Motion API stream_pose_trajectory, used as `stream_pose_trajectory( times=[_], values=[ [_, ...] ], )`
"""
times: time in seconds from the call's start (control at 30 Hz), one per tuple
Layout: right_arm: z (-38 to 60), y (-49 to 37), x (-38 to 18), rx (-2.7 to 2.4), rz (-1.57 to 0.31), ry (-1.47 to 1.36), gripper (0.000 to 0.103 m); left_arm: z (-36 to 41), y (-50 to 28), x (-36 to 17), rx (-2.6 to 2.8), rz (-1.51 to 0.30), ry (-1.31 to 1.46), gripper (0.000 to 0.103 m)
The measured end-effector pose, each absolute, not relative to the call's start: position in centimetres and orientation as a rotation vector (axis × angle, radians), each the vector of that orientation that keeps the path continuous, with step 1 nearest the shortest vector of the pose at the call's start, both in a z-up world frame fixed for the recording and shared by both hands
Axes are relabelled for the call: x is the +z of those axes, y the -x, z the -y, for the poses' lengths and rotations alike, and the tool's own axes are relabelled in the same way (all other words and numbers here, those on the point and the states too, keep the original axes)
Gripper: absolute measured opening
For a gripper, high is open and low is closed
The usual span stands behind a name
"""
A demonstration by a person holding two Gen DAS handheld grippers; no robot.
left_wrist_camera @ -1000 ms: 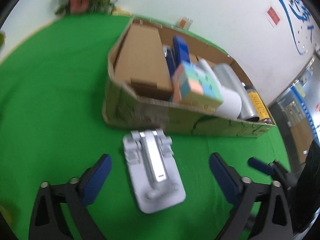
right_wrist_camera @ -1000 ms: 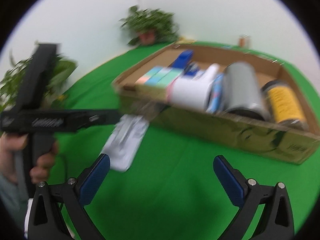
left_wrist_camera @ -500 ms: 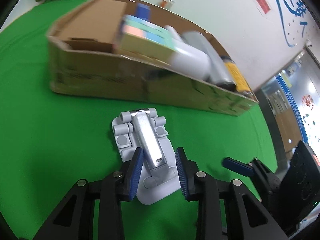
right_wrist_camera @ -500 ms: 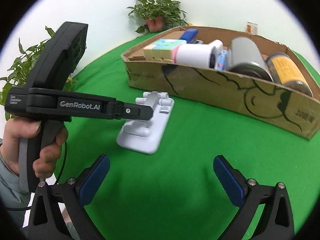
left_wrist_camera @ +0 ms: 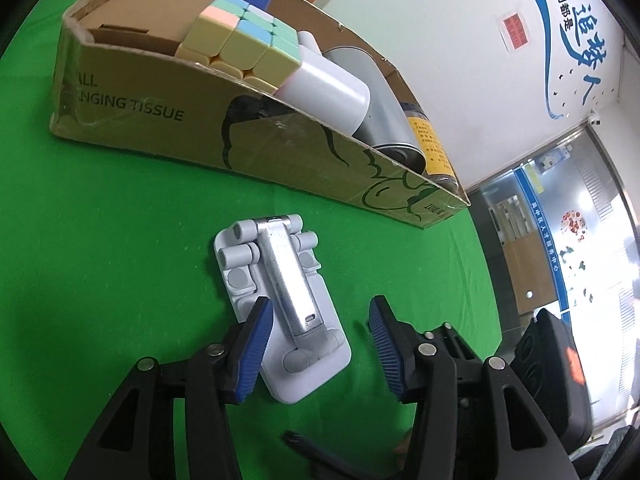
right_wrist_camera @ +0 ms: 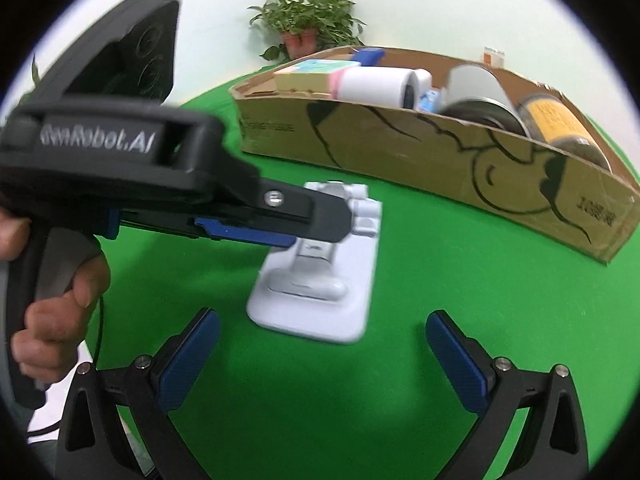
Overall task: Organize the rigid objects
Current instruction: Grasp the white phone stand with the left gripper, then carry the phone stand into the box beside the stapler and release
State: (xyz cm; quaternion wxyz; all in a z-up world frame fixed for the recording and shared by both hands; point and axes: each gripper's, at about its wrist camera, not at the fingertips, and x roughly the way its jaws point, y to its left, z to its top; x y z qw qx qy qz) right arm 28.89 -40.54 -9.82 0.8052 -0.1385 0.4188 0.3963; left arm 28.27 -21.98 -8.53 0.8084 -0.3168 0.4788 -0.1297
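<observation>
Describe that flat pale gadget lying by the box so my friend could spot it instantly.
Find the long cardboard box on the green cloth. Just in front of it, outside, lies a folded phone stand: a light grey slab with a silver bar along its middle. It alone sits outside the box.

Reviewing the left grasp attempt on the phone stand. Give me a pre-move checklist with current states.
1. Left gripper open: ok, blue pads apart.
2. Stand between the left fingers: not ok, the left pad overlaps the stand's left part, the right pad is off to its right.
3. Stand flat on the green cloth, outside the box: ok.
4. Right gripper open and clear of the stand: ok, it hangs short of the stand's near end.
5. Room in the box for the stand: cannot tell, cube, white cylinder and cans fill the visible part.
</observation>
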Motion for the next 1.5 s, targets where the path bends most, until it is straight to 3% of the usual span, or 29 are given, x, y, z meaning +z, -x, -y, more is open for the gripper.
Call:
stream_pose_trajectory(
  times=[0.13, 0.2, 0.23, 0.27, 0.43, 0.53, 0.6, 0.67, 0.9, 1.13, 1.5],
  values=[
    [39.1, -28.5, -10.4, 0.822, -0.896, 0.364, 0.088, 21.0, -27.5, -8.4, -0.284, -1.013, 0.702, 0.055],
    [38.7, -28.5, -10.5, 0.785, -0.889, 0.366, 0.076, 20.6, -27.2, -8.4, -0.283, -1.012, 0.712, 0.055],
    [38.6, -28.5, -10.5, 0.772, -0.884, 0.370, 0.071, 20.3, -27.1, -8.4, -0.270, -1.016, 0.714, 0.063],
    [38.4, -28.4, -10.6, 0.766, -0.881, 0.370, 0.068, 20.3, -27.3, -8.7, -0.240, -1.030, 0.712, 0.080],
    [38.7, -28.7, -10.6, 0.755, -0.911, 0.283, 0.067, 20.1, -26.9, -9.0, -0.233, -1.023, 0.691, 0.081],
    [39.4, -29.6, -10.5, 0.780, -0.976, 0.158, 0.067, 20.8, -27.1, -9.4, -0.284, -1.044, 0.690, 0.059],
    [39.6, -29.8, -10.5, 0.807, -1.008, 0.101, 0.067, 21.1, -27.1, -9.5, -0.279, -1.045, 0.678, 0.055],
    [39.5, -29.8, -10.6, 0.809, -1.023, 0.080, 0.067, 21.1, -26.9, -9.4, -0.251, -1.052, 0.643, 0.041],
    [38.9, -29.2, -10.4, 0.796, -0.987, 0.096, 0.067, 20.8, -25.8, -8.1, -0.263, -1.011, 0.626, 0.038],
    [39.3, -27.8, -6.5, 0.786, -0.836, 0.098, 0.067, 21.2, -26.2, -2.2, -0.278, -0.906, 0.528, 0.032],
    [37.6, -32.3, -2.6, 0.761, -0.773, 0.067, 0.066, 19.5, -30.9, 3.7, -0.308, -0.842, 0.480, 0.030]
  ],
)
